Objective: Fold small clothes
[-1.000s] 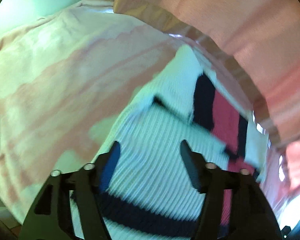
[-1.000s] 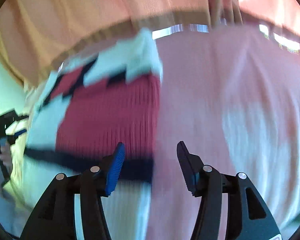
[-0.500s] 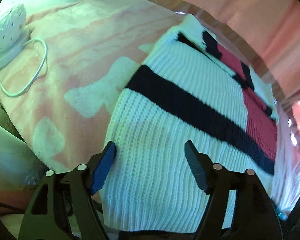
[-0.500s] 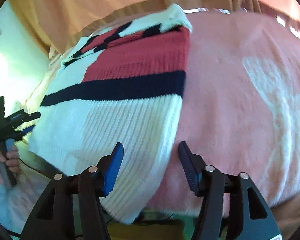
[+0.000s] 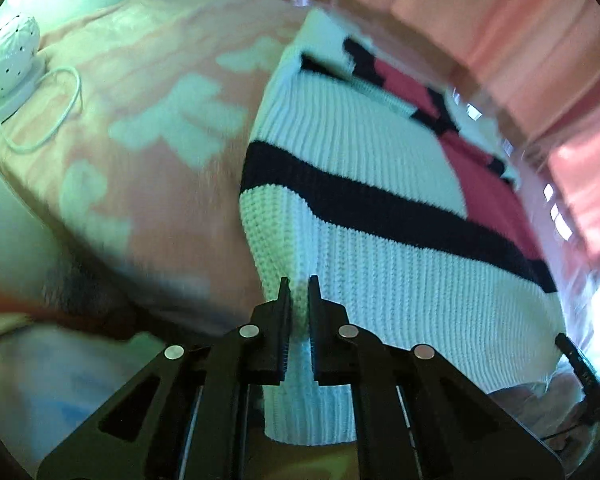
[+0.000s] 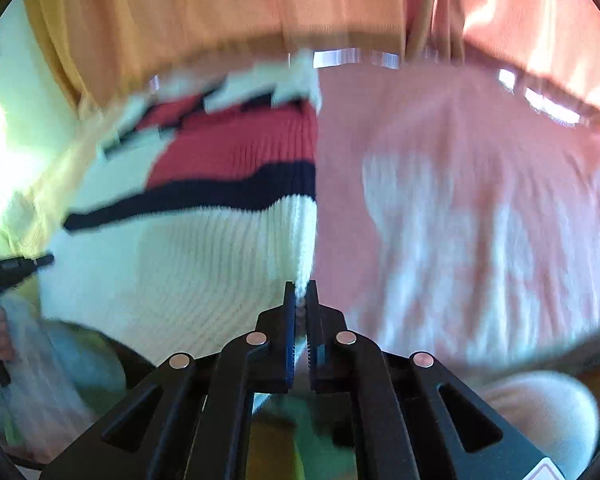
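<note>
A ribbed knit sweater [image 5: 380, 248] in white, with a dark navy band and a red block, is spread flat on a pink blanket [image 5: 160, 128] patterned with pale patches. The knit is coarse, with clear raised ribs running along its length, and its near hem is seen hanging slightly over the blanket's front edge. The near left corner of the sweater is pinched between the black fingers of the left gripper [image 5: 299, 292], whose jaws are pressed almost together on a fold of white knit. The near right corner is pinched in the same way by the right gripper [image 6: 300, 294], with white knit bunched between its toothed pads; this view is blurred. The sweater [image 6: 204, 216] is seen there with its straight right edge running away from the gripper, and bare pink blanket [image 6: 460, 208] lying to the right of it. A white domed device with small holes [image 5: 6, 56] and its thin white cord [image 5: 64, 108] rest on the blanket's far left, well apart from the sweater. Orange-pink curtains [image 5: 480, 32] hang behind the far edge. The left gripper [image 6: 4, 276], held in a hand, is visible at the left margin of the right wrist view
</note>
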`<state>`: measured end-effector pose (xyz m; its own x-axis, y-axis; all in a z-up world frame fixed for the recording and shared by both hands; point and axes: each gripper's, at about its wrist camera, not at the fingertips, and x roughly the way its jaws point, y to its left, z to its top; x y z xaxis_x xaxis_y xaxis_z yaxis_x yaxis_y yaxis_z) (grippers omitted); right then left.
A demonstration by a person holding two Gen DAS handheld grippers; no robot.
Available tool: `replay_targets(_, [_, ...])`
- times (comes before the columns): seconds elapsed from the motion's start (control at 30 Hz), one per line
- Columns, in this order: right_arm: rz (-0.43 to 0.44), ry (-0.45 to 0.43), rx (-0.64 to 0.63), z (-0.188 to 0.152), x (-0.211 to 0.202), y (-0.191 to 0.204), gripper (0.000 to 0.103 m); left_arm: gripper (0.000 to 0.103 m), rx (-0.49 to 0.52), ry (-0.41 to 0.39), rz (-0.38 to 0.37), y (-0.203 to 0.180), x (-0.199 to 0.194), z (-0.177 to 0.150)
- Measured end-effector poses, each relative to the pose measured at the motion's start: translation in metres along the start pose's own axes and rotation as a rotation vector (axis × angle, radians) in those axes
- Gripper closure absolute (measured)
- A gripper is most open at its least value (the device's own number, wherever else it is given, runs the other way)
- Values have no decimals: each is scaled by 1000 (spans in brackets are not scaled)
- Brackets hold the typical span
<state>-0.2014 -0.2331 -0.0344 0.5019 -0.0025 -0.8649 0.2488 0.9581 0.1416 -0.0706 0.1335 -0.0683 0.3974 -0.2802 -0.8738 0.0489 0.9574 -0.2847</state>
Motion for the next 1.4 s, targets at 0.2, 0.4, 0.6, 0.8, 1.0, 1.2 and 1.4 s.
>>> replay_targets(0.2, [-35, -39, 15, 22, -6, -14, 78, 93, 50, -92, 29, -20, -28, 18])
replay_targets(0.4, [-4, -204, -23, 135, 12, -20, 54, 58, 129, -314, 42, -68, -44, 119])
replay_targets(0.6, [-38, -132, -31, 211, 111, -13, 48, 60, 137, -279, 77, -96, 45, 210])
replay_targets(0.8, [58, -30, 31, 232, 182, -17, 79, 71, 165, -214, 162, -94, 121, 233])
replay_targets(1.0, [-48, -124, 53, 243, 167, -26, 103, 68, 210, -203, 216, -97, 138, 237])
replay_targets(1.2, [-50, -95, 134, 242, 171, -32, 97, 68, 215, -200, 225, -101, 135, 237])
replay_targets(1.4, [59, -138, 2, 245, 169, 13, 87, 68, 223, -202, 234, -101, 139, 237])
